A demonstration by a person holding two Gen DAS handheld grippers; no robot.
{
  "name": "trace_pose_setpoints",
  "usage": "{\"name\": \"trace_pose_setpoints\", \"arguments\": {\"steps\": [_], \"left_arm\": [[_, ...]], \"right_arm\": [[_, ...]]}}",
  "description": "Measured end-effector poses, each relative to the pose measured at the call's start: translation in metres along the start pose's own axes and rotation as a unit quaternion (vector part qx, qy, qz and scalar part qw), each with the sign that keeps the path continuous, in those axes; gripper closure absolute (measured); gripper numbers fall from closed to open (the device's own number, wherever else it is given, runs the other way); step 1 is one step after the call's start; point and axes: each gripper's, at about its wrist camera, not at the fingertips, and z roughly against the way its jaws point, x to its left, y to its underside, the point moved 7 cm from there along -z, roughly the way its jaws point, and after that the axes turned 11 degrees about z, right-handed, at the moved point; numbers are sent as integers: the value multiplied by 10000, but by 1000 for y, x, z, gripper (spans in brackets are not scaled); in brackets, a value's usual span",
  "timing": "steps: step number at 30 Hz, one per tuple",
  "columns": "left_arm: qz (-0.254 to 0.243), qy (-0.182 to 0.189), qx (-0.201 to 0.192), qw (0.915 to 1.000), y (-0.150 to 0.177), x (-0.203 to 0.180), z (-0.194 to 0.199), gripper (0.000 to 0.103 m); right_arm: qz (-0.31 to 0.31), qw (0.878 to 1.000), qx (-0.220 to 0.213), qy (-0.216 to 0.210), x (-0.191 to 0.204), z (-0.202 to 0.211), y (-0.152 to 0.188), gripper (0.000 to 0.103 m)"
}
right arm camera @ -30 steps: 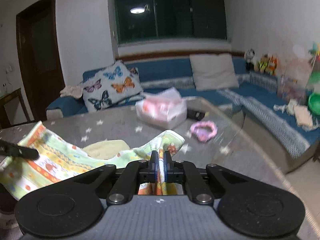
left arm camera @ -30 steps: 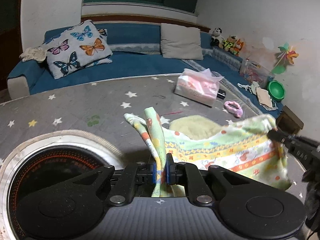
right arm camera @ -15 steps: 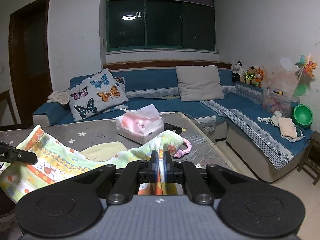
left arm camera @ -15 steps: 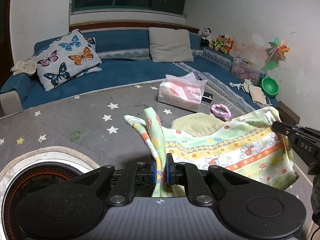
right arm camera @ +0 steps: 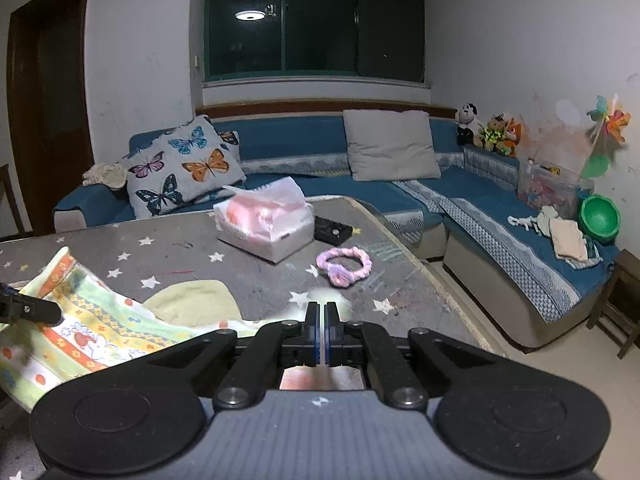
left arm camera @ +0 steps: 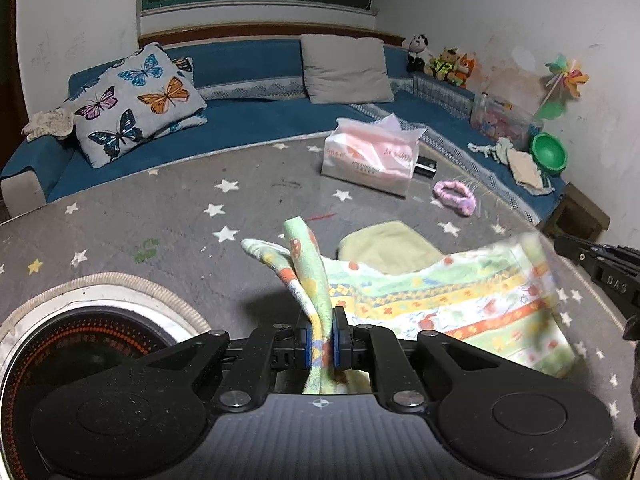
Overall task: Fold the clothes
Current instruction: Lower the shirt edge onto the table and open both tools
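Observation:
A colourful striped children's garment (left arm camera: 460, 304) hangs stretched between my two grippers above the grey star-patterned table (left arm camera: 180, 208). My left gripper (left arm camera: 322, 334) is shut on one bunched corner of it. My right gripper (right arm camera: 322, 330) is shut on the opposite corner, of which only a pale blurred edge shows past the pads; the garment (right arm camera: 92, 320) spreads to the left in that view. The right gripper also shows at the right edge of the left wrist view (left arm camera: 600, 268). A pale yellow-green folded cloth (left arm camera: 388, 246) lies on the table behind the garment.
A pink tissue pack (left arm camera: 372, 156), a small black device (left arm camera: 425, 168) and a purple scrunchie (left arm camera: 456, 196) lie at the table's far right. A round cooktop (left arm camera: 80, 356) sits at the near left. A blue sofa (left arm camera: 248, 116) with cushions runs behind and to the right.
Both grippers have moved with the garment held; its right half is now motion-blurred. In the right wrist view the cloth bunch above the pads has dropped almost out of sight.

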Motion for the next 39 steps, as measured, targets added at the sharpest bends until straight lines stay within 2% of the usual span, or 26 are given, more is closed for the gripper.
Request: {"name": "trace_pose_setpoints", "arguments": {"steps": [5, 11, 13, 15, 17, 18, 21, 23, 25, 27, 33, 37, 39], "left_arm": [[16, -151, 62, 9999, 3, 7, -5, 84], [12, -421, -52, 9991, 2, 18, -3, 58], [28, -466, -80, 9989, 0, 19, -3, 55], [52, -470, -69, 9989, -1, 19, -5, 49], [26, -488, -51, 9988, -1, 18, -9, 46], [6, -497, -34, 9988, 0, 17, -11, 44], [-6, -523, 13, 9986, -1, 16, -19, 34], [-19, -503, 27, 9987, -2, 14, -24, 33], [-33, -485, 40, 9988, -3, 12, -28, 29], [-73, -507, 42, 9987, -5, 11, -34, 23], [-151, -588, 131, 9981, -5, 11, -51, 12], [-170, -618, 210, 9977, -1, 14, -59, 8], [-177, -623, 223, 9977, 1, 15, -60, 5]], "right_arm": [[14, 10000, 57, -24, 0, -5, 4, 101], [-28, 9998, 116, -144, 4, -11, 7, 96], [-64, 9996, 168, -226, 7, -16, 9, 95], [-109, 9992, 231, -318, 11, -20, 11, 88], [-160, 9985, 296, -423, 15, -25, 14, 72], [-183, 9981, 332, -477, 18, -28, 15, 68], [-209, 9970, 426, -610, 27, -36, 19, 67], [-243, 9959, 480, -723, 33, -42, 20, 65], [-264, 9948, 523, -829, 40, -49, 21, 60], [-252, 9944, 542, -874, 45, -56, 20, 60], [-210, 9932, 618, -968, 57, -74, 19, 46], [-167, 9930, 603, -1002, 61, -78, 19, 33], [-128, 9930, 609, -1004, 62, -76, 19, 31]]}}
